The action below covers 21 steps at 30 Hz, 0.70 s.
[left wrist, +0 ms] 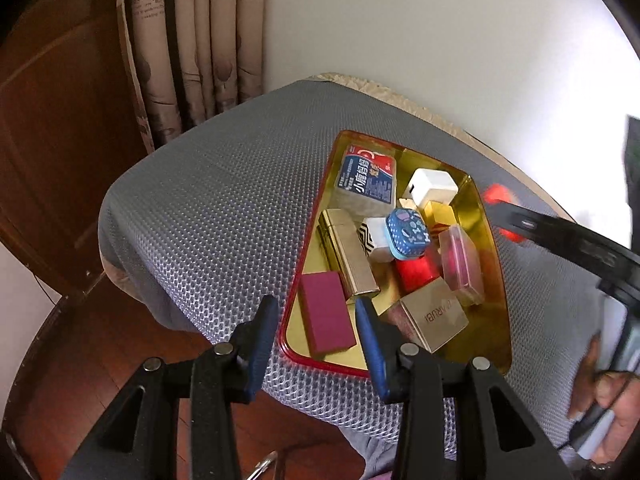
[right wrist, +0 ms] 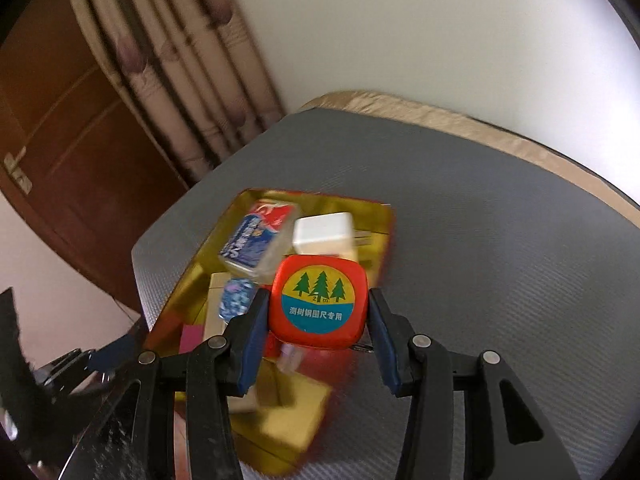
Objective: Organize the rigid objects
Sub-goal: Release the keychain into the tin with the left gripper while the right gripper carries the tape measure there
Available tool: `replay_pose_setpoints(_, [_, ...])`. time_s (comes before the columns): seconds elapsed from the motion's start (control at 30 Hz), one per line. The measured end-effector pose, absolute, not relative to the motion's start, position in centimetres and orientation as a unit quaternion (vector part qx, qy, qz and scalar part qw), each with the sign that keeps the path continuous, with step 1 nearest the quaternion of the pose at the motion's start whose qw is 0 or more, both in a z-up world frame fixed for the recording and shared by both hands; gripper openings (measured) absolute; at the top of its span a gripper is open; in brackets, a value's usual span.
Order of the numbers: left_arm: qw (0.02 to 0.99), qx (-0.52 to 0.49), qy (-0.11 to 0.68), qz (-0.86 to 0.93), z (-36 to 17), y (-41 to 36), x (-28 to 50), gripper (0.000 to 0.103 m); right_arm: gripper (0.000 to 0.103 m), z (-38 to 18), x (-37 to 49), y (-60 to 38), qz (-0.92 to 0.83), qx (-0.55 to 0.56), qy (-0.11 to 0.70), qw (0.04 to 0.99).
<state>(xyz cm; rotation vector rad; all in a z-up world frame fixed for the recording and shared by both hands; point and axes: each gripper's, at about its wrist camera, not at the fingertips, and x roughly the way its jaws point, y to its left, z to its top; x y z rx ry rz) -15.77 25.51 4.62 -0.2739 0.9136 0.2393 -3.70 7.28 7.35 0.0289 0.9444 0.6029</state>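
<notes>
Your right hand-held gripper (right wrist: 316,312) is pinching an orange tape measure (right wrist: 318,304) between its blue pads, carrying it in the air above the gold tray (right wrist: 188,284) with the red rim. That tray is sitting on the grey mesh tabletop (left wrist: 224,208) and holding a jumble of small boxes: a blue-and-red box (left wrist: 366,178) at its far end, a white charger (left wrist: 432,186) to the right of it, a blue patterned tin (left wrist: 408,232) in the middle, a maroon box (left wrist: 324,316) at the near left corner. Your left hand-held gripper (left wrist: 316,308) is hovering over the tray's near left corner, its fingers spread and gripping nothing.
</notes>
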Motion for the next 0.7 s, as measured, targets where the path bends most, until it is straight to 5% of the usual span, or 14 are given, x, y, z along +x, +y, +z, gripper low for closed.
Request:
replay_pose_setpoints(0.17, [0.879, -0.140, 0.444, 0.102, 4.4, 25.7, -15.5, 0.041, 0.044, 5.9, -2.5, 10.0, 0.285, 0.005, 0.460, 0.841])
replay_pose_setpoints(0.27, [0.878, -0.140, 0.449, 0.091, 4.3, 25.6, -15.3, 0.055, 0.044, 5.1, -1.8, 10.3, 0.279, 0.004, 0.467, 0.839])
replay_pose_setpoints(0.53, [0.890, -0.138, 0.426, 0.087, 5.3, 25.4, -15.8, 0.061, 0.046, 4.6, -1.5, 11.3, 0.268, -0.007, 0.453, 0.850])
replay_pose_setpoints(0.7, [0.890, -0.134, 0.427, 0.086, 5.3, 25.2, -15.8, 0.061, 0.060, 6.5, -2.6, 10.7, 0.264, -0.001, 0.419, 0.869])
